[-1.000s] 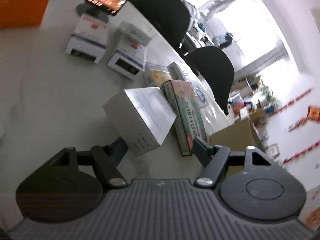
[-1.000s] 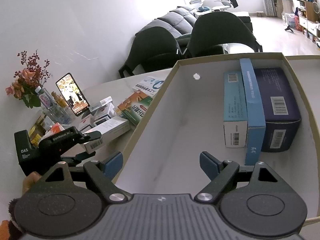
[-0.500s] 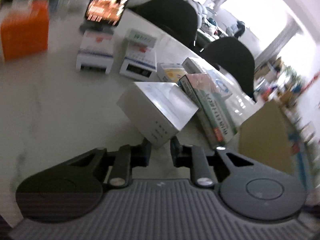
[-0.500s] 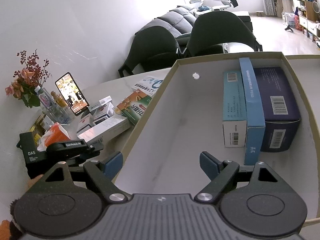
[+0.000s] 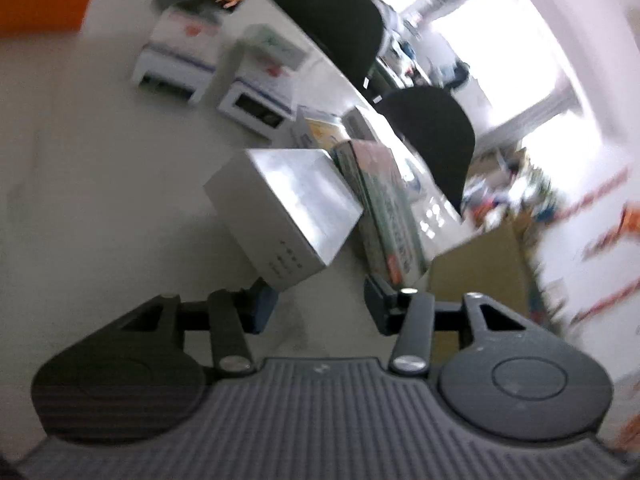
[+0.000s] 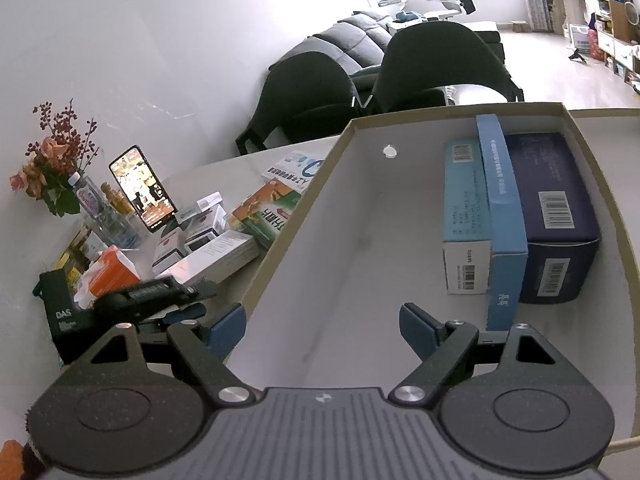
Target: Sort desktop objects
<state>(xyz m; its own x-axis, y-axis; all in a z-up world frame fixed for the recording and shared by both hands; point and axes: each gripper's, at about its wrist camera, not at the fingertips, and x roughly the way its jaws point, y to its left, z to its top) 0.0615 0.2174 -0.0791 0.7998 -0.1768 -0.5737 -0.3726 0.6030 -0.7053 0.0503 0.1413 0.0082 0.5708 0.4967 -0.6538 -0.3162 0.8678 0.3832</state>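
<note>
My left gripper [image 5: 320,306] is open just above the marble table, nothing between its fingers. The near corner of a silver-white box [image 5: 288,208] lies right in front of its left finger [image 5: 262,308]. A green carton [image 5: 384,208] leans against that box on the right. My right gripper [image 6: 322,326] hangs open and empty over the cardboard box [image 6: 296,216]. At that box's far right side stand a light blue box [image 6: 466,216], a blue box [image 6: 502,216] and a navy box [image 6: 556,216]. The right wrist view also shows the left gripper [image 6: 140,296] beside the silver-white box [image 6: 212,256].
Two small white boxes [image 5: 176,56] [image 5: 260,88], a propped phone [image 6: 142,188] and an orange tissue pack [image 6: 112,272] lie further back on the table. Bottles and a flower vase [image 6: 52,164] stand by the wall. Two black chairs [image 6: 440,64] line the far edge.
The left gripper's fingers closed almost together half a second ago and have spread apart again, while its view swung about. The right gripper has stayed still over the cardboard box.
</note>
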